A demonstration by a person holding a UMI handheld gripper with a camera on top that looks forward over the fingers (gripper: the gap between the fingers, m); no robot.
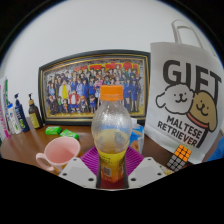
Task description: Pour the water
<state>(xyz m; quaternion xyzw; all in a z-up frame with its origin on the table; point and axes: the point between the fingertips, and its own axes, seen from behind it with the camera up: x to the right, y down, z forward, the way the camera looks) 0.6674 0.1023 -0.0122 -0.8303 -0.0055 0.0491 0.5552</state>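
a white wall stands behind a wooden worktop (pixel 22 150), and against it leans a large framed photo (pixel 92 85) of a group of people. to the right of the frame stands a white gift bag (pixel 188 95) printed with cartoon dogs and lettering. along the back left edge of the worktop is a cluster of small bottles (pixel 17 115), with a couple of green things (pixel 62 131) lying just in front of the frame; what they are i cannot tell. a puzzle cube (pixel 178 158) sits at the foot of the bag, near the right edge.

the bottle (pixel 111 135), clear with an orange cap and a yellow label low on its body, stands upright between the fingers of the hand-held gripper (pixel 111 172). the fingers appear clenched on its lower part, one at each side of the label, so it looks held rather than merely framed. the cap looks to be on. the pink cup (pixel 58 153) stands on the worktop just to the left of the bottle, near the front edge, mouth up and apparently with nothing in it.

as a judgement, the task is at an early stage: the bottle is grasped, but nothing has been poured. what is left is to bring the bottle over the cup, tip it, and set it back; if the cap is truly closed, that would need dealing with first.
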